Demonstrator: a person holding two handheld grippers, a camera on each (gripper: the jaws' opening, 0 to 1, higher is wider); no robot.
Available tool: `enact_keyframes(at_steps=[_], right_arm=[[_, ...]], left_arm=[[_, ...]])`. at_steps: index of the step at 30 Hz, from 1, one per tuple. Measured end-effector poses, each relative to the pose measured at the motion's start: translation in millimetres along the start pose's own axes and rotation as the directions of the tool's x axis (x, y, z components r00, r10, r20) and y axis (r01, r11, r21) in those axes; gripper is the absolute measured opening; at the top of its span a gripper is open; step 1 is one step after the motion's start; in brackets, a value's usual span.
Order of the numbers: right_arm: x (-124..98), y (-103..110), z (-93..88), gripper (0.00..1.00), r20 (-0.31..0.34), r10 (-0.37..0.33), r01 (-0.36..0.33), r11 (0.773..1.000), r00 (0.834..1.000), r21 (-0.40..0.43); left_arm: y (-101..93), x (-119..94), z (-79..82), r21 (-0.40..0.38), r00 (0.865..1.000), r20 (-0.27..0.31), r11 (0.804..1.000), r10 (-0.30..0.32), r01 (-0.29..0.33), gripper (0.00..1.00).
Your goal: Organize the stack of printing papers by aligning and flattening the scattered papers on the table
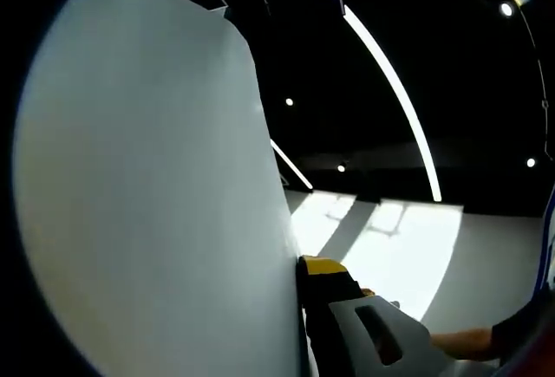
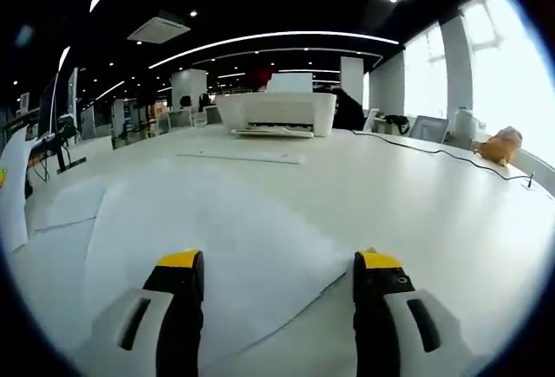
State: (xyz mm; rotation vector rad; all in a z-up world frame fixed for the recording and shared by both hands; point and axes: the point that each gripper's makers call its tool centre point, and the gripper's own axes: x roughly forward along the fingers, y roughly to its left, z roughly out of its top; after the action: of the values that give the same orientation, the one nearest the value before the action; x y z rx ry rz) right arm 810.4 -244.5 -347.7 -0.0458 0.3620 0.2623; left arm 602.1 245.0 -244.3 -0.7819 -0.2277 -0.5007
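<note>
In the right gripper view, sheets of paper [image 2: 199, 247] lie spread on the table [image 2: 434, 212], reaching between the two jaws. A printer [image 2: 277, 113] stands at the table's far side, behind the sheets. A cable [image 2: 434, 153] runs across the table to its right. In the left gripper view, one sheet [image 1: 147, 186] stands upright, left of the jaw.

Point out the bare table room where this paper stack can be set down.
Bare white table lies right of the loose white paper sheets, between the right gripper and the black cable. Left side is crowded with sheets; the white printer occupies the far end.
</note>
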Motion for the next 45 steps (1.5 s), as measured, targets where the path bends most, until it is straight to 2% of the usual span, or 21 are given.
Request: enact_keyframes(at_steps=[3, 13, 18, 21, 26, 32, 36, 41, 45], right_arm=[[-2.0, 7.9, -1.1, 0.55, -0.001, 0.015, -0.015, 1.0, 1.0, -0.005], [-10.8, 19.4, -6.7, 0.44, -0.009, 0.028, -0.028, 1.0, 1.0, 0.002], [-15.0, 23.4, -5.9, 0.32, 0.013, 0.015, -0.014, 0.997, 1.0, -0.081], [-15.1, 25.2, -4.8, 0.27, 0.017, 0.023, -0.021, 0.995, 1.0, -0.095], [-14.9, 28.4, 0.9, 0.23, 0.04, 0.061, -0.06, 0.998, 0.997, -0.026], [-15.1, 32.7, 8.5, 0.16, 0.071, 0.129, -0.133, 0.99, 0.989, 0.044], [-14.0, 31.9, 11.9, 0.07, 0.076, 0.163, -0.17, 0.98, 0.984, 0.1], [-12.2, 27.0, 17.0, 0.03, 0.096, 0.188, -0.198, 0.974, 0.977, 0.112], [-15.0, 31.7, 21.9, 0.02, 0.125, 0.211, -0.224, 0.969, 0.97, 0.107]], left_arm=[[0.0, -0.2, 0.2, 0.0, 1.0, -0.001, 1.0, 0.0, 0.0, 0.07], [0.9, -0.6, 1.2, -0.001, 1.0, 0.0, 1.0, -0.002, 0.002, 0.07], [2.2, -0.7, 1.9, -0.003, 1.0, 0.002, 1.0, -0.003, 0.003, 0.07], [8.6, -0.4, 3.7, -0.004, 1.0, 0.002, 1.0, -0.003, 0.003, 0.07], [15.2, -0.2, 5.5, -0.005, 1.0, 0.003, 1.0, -0.005, 0.005, 0.07], [20.0, 0.3, 6.5, -0.006, 1.0, 0.004, 1.0, -0.006, 0.006, 0.07], [19.2, 0.4, 5.7, -0.006, 1.0, 0.004, 1.0, -0.006, 0.006, 0.07], [17.0, 0.2, 4.5, -0.006, 1.0, 0.005, 1.0, -0.005, 0.005, 0.07], [15.7, 0.2, 3.8, -0.005, 1.0, 0.005, 1.0, -0.006, 0.006, 0.07]])
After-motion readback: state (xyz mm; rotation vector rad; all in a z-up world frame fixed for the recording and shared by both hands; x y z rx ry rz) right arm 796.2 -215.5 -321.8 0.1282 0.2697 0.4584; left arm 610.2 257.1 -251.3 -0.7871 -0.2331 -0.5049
